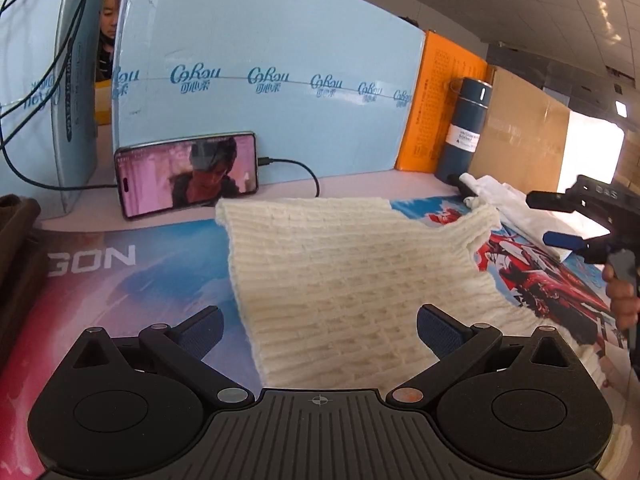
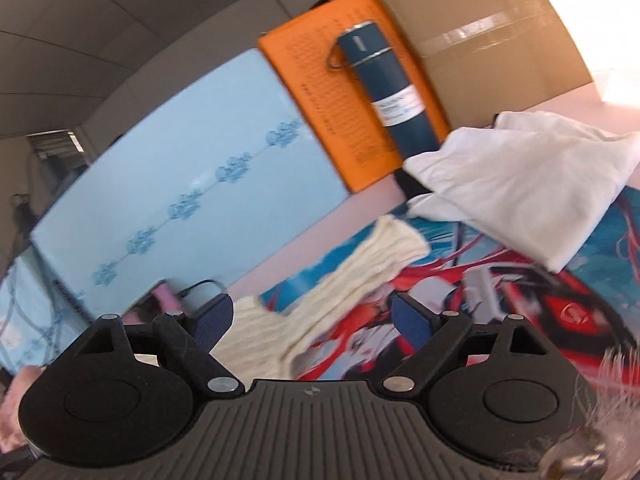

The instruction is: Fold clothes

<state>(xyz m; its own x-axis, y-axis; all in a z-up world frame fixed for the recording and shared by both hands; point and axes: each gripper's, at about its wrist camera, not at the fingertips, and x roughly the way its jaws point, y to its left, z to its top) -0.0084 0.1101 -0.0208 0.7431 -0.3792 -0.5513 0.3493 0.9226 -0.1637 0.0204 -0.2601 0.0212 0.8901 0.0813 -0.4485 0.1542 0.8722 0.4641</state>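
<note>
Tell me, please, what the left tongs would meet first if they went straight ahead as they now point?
Most likely the cream knit sweater: it lies right between and ahead of the open left tongs. Beyond it stands the blue box, though depth is hard to judge.

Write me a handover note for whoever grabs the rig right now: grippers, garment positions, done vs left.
Left gripper: open, empty, over the near part of the cream knit sweater.
Right gripper: open, empty, above the sweater's sleeve.
Sweater: lies on the printed mat, body mostly flat, one sleeve stretched out toward the white garment.
White garment: loosely bunched at the mat's far right, near the blue flask; whether it is properly folded cannot be told.
Done: sweater laid out.
Left: sleeve looks not yet folded in; fold it, then the body.
</note>
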